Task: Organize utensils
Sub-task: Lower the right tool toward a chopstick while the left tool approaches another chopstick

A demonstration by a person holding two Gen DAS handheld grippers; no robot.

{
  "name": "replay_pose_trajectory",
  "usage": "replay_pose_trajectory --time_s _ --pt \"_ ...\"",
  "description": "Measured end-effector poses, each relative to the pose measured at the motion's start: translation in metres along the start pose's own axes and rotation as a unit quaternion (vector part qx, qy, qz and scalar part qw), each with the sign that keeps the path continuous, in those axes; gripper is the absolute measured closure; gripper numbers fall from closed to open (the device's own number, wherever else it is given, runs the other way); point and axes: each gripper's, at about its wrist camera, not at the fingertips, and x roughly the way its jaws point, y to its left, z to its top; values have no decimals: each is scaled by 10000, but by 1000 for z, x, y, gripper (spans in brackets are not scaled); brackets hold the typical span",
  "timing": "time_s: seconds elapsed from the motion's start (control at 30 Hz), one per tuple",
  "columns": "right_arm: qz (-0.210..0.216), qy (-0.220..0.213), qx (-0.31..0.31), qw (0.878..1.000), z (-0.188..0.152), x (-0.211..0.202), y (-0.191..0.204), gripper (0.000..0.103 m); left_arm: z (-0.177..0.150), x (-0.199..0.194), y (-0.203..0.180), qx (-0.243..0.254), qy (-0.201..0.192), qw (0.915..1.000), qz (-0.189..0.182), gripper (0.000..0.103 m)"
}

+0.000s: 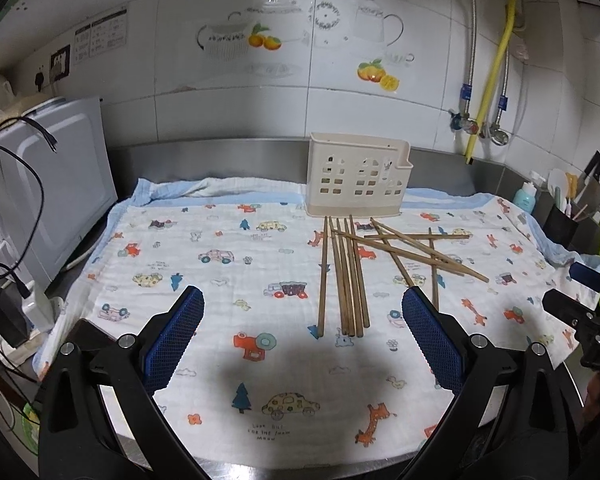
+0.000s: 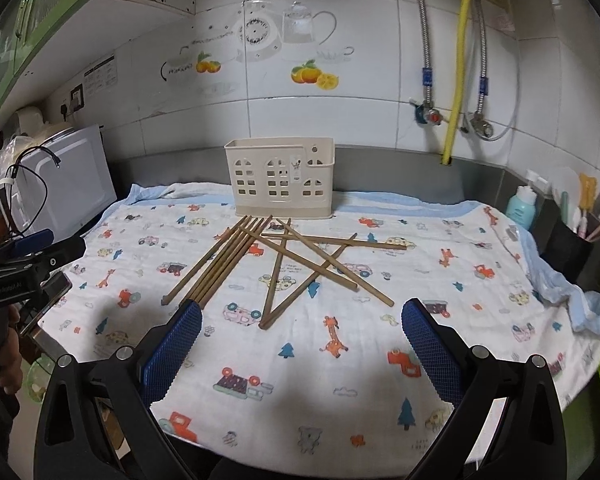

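In the left wrist view, the task looks barely begun: the cream utensil holder [image 1: 358, 174] stands upright at the far edge of the printed cloth [image 1: 220, 280] that covers the counter [image 1: 260, 464], and nothing shows above its rim, so as far as this view tells it is empty. All the wooden chopsticks [image 1: 346, 276] lie on the cloth just in front of the holder, one group roughly parallel with their far ends nearly at its base, and a crossed scatter [image 1: 416, 250] to the right of that group. The left claw [image 1: 302, 330] is spread wide and holds nothing; the parallel group lies ahead of it, with the near tips between its two blue pads [image 1: 172, 340] but farther toward the holder, not touching either. The right claw [image 1: 580, 292] shows at the right edge, too cropped to judge here. In the right wrist view, the same holder [image 2: 280, 176] sits at the back of the cloth, again with nothing visible above its rim, and the chopsticks [image 2: 220, 264] fan out from its base toward the camera, the tidy group on the left and the crossed ones [image 2: 320, 264] on the right. The right claw [image 2: 302, 330] is wide open and empty, and the near ends of the crossed chopsticks lie just ahead of it, between its pads, closer to the left one. Every chopstick is left to gather and stand in the holder.
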Motion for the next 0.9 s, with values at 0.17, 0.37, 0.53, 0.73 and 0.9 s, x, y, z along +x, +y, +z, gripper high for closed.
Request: replay_pose_trajectory --time_s 0.17,0.37,0.53,0.73,0.9 --pt "287 103 -161 9994 7 24 -11 6 1 16 0 -5 87 10000 46 5" --pt "584 335 -451 9967 12 58 -22 7 2 35 2 -53 204 9997 81 5" --pt "857 583 -580 9929 18 85 -34 8 2 50 3 -103 286 9995 92 5" --pt "1176 819 -698 9872 24 115 -45 21 2 69 -1 -16 406 9991 133 5" --pt "1345 1016 -933 9813 27 139 -45 30 1 83 -3 2 515 9986 130 5"
